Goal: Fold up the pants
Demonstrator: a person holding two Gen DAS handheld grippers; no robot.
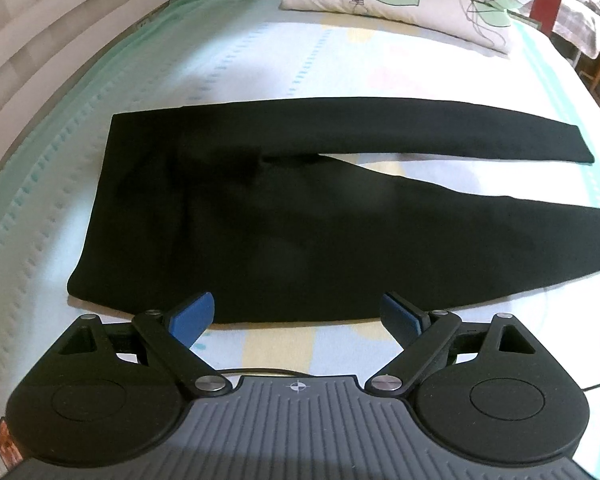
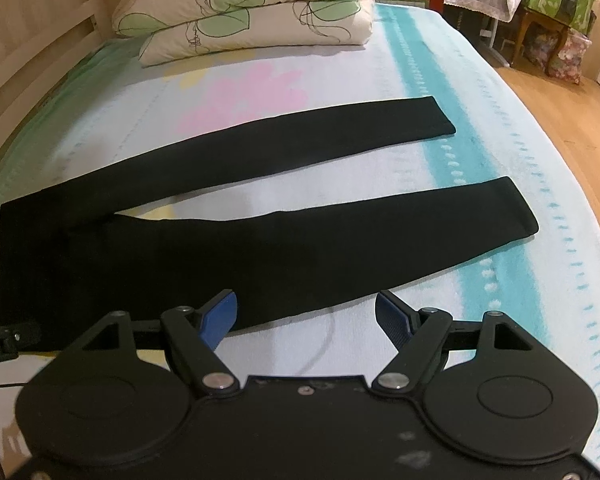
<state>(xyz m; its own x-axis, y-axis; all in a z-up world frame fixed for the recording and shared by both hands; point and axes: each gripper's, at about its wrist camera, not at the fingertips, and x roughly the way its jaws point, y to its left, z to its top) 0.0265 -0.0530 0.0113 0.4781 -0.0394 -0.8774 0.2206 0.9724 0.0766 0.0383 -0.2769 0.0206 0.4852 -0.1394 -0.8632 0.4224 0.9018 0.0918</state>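
— Black, soft knit: pants (image 1: 300,216) spread flat across mid-frame on the quilted bed (image 1: 260,52), legs parted, running right.
— Left gripper (image 1: 298,318) spread wide, holding nothing, poised at the near hem by the waist end.
— Right gripper (image 2: 306,318) likewise gaping, empty, over the near leg's lower edge.
— Looks light, limp, likely to sag and slide; best pinched at waistband corner and cuff (image 2: 516,208).
— Pillows (image 2: 244,12) stacked upper frame, well apart.

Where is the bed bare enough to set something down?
Free: the strip between the pants and pillows, the wedge between the two legs, and the near edge by both open grippers. Crowded: the pillow end.
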